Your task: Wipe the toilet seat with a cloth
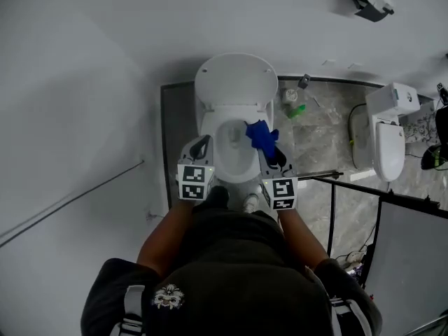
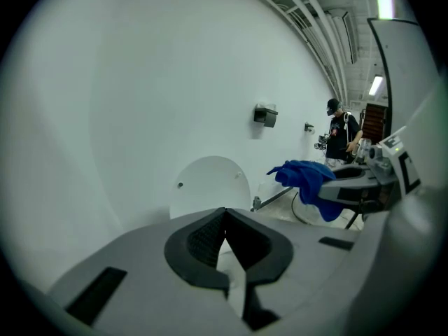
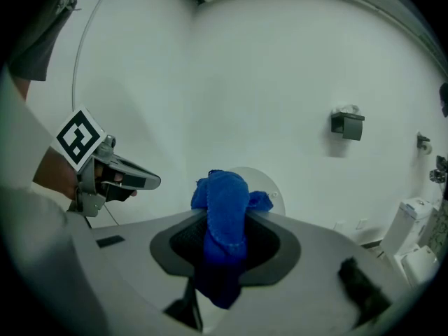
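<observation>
A white toilet (image 1: pixel 231 152) stands against the white wall, its round lid (image 1: pixel 236 80) up; the lid also shows in the left gripper view (image 2: pixel 210 184). My right gripper (image 1: pixel 269 149) hangs over the bowl's right side, shut on a blue cloth (image 1: pixel 260 136) that bunches out past its tips (image 3: pixel 224 208). The cloth and right gripper also appear in the left gripper view (image 2: pixel 311 180). My left gripper (image 1: pixel 198 148) is over the bowl's left side, shut with nothing between its pads (image 2: pixel 224 222).
A second toilet (image 1: pixel 388 131) stands on the marble floor at the right, behind a dark railing (image 1: pixel 336 180). A paper holder (image 1: pixel 369 0) hangs on the wall. Small bottles (image 1: pixel 294 103) sit on the floor by the toilet. Another person (image 2: pixel 341 135) stands far off.
</observation>
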A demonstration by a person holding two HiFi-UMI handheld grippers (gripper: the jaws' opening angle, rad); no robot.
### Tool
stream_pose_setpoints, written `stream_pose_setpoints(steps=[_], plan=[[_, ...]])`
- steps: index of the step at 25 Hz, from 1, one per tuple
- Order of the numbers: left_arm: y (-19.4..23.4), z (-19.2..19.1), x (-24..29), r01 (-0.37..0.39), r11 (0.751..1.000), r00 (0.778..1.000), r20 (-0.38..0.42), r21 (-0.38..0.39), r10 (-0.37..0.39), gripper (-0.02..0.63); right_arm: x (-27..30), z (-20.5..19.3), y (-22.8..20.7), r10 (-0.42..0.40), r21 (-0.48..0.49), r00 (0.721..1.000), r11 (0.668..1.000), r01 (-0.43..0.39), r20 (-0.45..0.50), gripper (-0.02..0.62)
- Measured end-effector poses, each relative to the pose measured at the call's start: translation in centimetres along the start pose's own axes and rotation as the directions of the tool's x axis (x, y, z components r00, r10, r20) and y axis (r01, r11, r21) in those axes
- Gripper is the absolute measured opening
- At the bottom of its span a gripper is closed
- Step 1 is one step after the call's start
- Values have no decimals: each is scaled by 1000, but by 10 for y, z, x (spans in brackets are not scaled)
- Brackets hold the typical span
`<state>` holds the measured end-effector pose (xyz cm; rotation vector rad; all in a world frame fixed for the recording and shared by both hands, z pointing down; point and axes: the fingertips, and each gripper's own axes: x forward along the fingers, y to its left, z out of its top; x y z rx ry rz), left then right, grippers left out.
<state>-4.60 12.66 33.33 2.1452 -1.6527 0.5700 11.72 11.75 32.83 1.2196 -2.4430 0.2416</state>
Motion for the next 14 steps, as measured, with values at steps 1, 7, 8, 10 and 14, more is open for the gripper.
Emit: stream_pose_setpoints(steps=[1,7,8,10,14], plan=[[-5,2,-4,-10,1000,1000,6,11,10,11,-6,2,0,11,-12,1000,1000,-11,11,114],[-48,-4,-34,-65,997,998,16,-36,66,11,-51,4,2,67,-54,996,996,-64,63,114],[-56,-5,-39,-68,996,997,20,-53,69,11,-59,4,1,69,-54,995,996,-65,69,114],[-71,-11,-50,-67,994,997,26,-85,69,11,-73,0,-1,68,-46,995,997,-64,78,114],[-93,-26,-70,-67,989,997,27,-133,71,11,-100,-11,-1,65,-30,994,998,-63,85,114]])
